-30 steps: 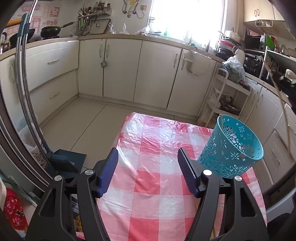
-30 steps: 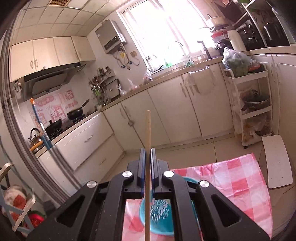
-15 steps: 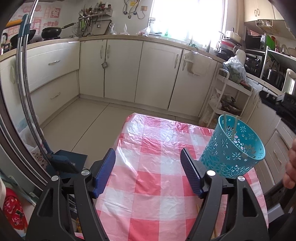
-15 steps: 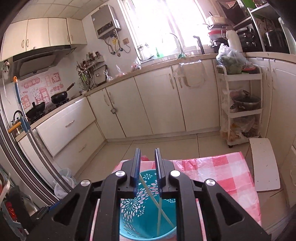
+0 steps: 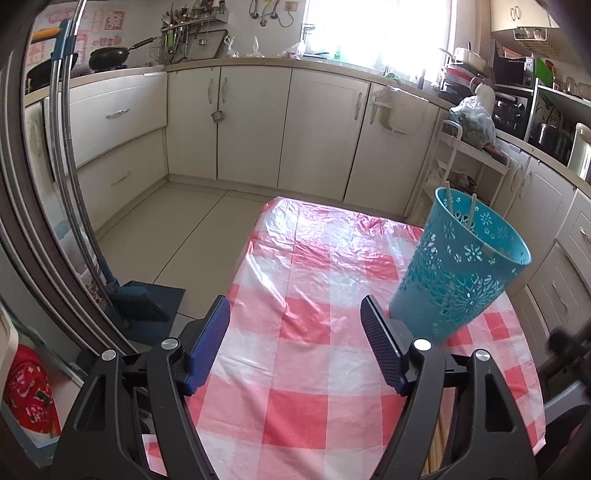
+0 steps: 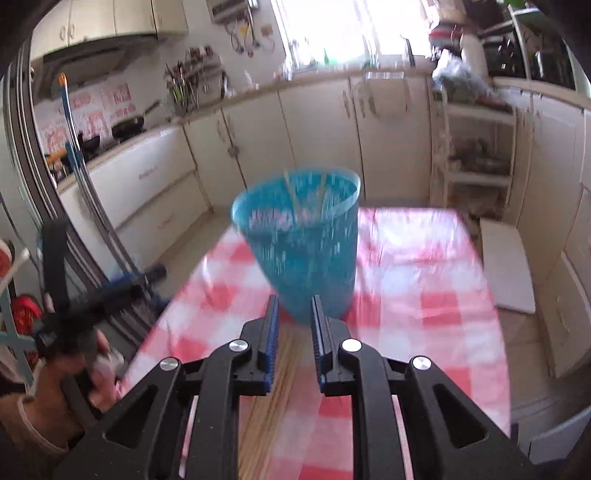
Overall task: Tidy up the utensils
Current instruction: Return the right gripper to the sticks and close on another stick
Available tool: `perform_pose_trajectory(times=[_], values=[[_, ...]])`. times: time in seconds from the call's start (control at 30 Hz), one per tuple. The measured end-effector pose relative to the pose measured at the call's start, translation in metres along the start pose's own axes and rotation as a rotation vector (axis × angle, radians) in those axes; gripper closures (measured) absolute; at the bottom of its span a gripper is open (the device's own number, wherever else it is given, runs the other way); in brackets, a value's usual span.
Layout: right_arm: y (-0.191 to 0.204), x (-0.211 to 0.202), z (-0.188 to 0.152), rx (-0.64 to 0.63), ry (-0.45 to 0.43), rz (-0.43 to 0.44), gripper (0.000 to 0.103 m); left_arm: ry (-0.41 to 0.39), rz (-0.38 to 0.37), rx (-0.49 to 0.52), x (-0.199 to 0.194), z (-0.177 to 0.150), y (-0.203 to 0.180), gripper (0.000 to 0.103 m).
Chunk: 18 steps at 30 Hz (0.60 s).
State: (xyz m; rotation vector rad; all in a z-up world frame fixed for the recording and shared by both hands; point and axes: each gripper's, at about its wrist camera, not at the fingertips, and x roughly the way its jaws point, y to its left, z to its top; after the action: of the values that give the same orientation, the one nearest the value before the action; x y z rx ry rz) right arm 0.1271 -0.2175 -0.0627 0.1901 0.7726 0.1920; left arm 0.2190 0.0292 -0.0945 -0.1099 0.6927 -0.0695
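Home kitchen, shown by cream base cabinets [image 5: 255, 129] under an L-shaped counter [image 5: 332, 66], a wok [image 5: 110, 57] on the stove, hung utensils [image 5: 177, 33], a range hood [image 6: 85, 62], a microwave [image 5: 511, 70], and a checked tablecloth [image 5: 314, 332].

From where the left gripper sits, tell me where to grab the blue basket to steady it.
Take the blue basket by its near rim, one finger inside and one outside, coming down from above. Its body flares wider than the open left gripper likely spans, and the chopsticks lean on the far wall, leaving the near rim free.

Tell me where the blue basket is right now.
The blue basket stands on the checked tablecloth, right of the left gripper in its view, just beyond the right gripper, two chopsticks inside.
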Motion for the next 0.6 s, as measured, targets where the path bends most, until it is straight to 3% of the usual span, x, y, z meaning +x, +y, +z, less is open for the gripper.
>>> perform_pose_trajectory(times=[0.07, 0.2, 0.4, 0.6], values=[[0.004, 0.031, -0.022, -0.011, 0.102, -0.016, 0.086, 0.013, -0.002, 0.012, -0.002, -0.008, -0.003, 0.033], [0.005, 0.069, -0.035, 0.006, 0.189, -0.024, 0.087, 0.051, -0.007, 0.028, -0.002, -0.021, -0.006, 0.031], [0.013, 0.098, -0.045, -0.02, 0.233, -0.063, 0.087, 0.111, -0.032, 0.088, 0.004, -0.036, -0.022, 0.03], [0.013, 0.101, -0.05, -0.059, 0.25, -0.089, 0.092, 0.19, -0.071, 0.127, 0.018, -0.048, -0.04, 0.029]])
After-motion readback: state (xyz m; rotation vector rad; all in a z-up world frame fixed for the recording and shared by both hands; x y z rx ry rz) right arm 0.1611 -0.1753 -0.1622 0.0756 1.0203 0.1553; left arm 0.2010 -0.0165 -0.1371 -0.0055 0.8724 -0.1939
